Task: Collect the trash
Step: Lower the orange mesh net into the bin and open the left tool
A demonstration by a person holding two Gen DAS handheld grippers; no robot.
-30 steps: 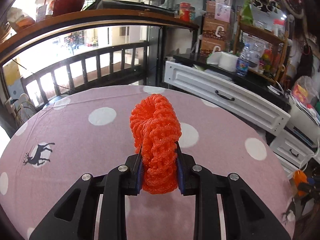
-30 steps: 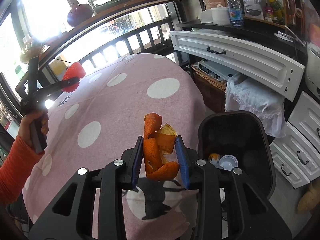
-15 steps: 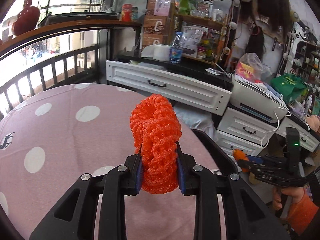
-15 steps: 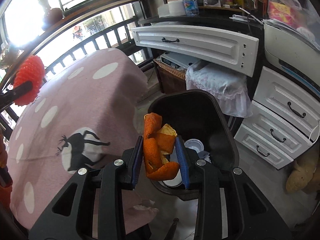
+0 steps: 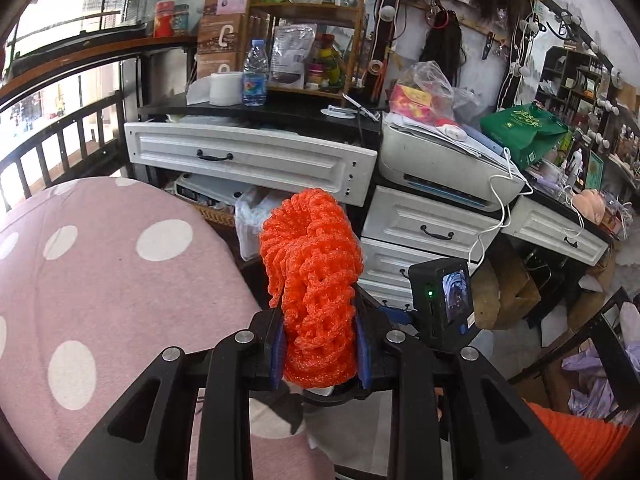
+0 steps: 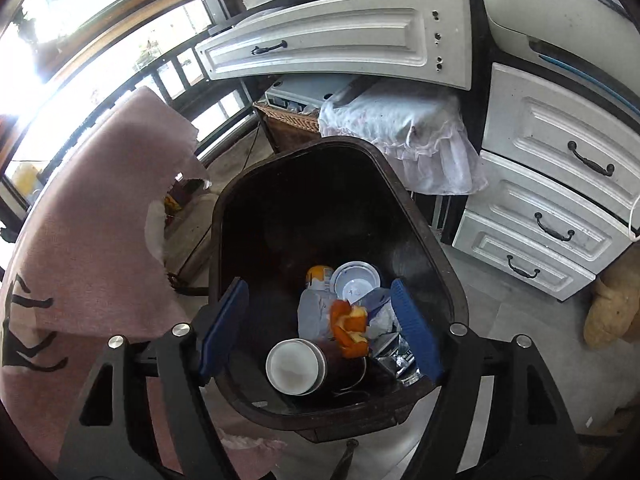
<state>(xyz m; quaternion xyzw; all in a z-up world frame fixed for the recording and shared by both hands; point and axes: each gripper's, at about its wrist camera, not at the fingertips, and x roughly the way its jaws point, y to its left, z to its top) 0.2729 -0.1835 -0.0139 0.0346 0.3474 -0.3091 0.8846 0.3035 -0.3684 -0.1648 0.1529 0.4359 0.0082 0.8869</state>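
Observation:
My left gripper [image 5: 318, 354] is shut on an orange foam fruit net [image 5: 314, 288], held above the edge of the pink polka-dot table [image 5: 100, 280]. The other gripper's camera body [image 5: 442, 302] shows just beyond it. In the right wrist view my right gripper [image 6: 320, 330] hovers over the dark trash bin [image 6: 436, 248], its jaws opening with nothing pressed between the blue pads [image 6: 414, 330]. The orange peel [image 6: 350, 326] lies loose inside the bin among a white cup [image 6: 294, 366], a round lid [image 6: 356, 282] and wrappers.
White drawers [image 6: 552, 184] and a cloth-covered item [image 6: 404, 136] stand right behind the bin. The pink tablecloth [image 6: 80, 248] hangs at the bin's left. A printer [image 5: 444, 164], shelves and bags crowd the back. An orange sleeve [image 5: 576, 436] shows at lower right.
The right gripper sank over the bin and opened; the orange peel dropped into it. The left gripper carried the foam net from over the table toward the bin side.

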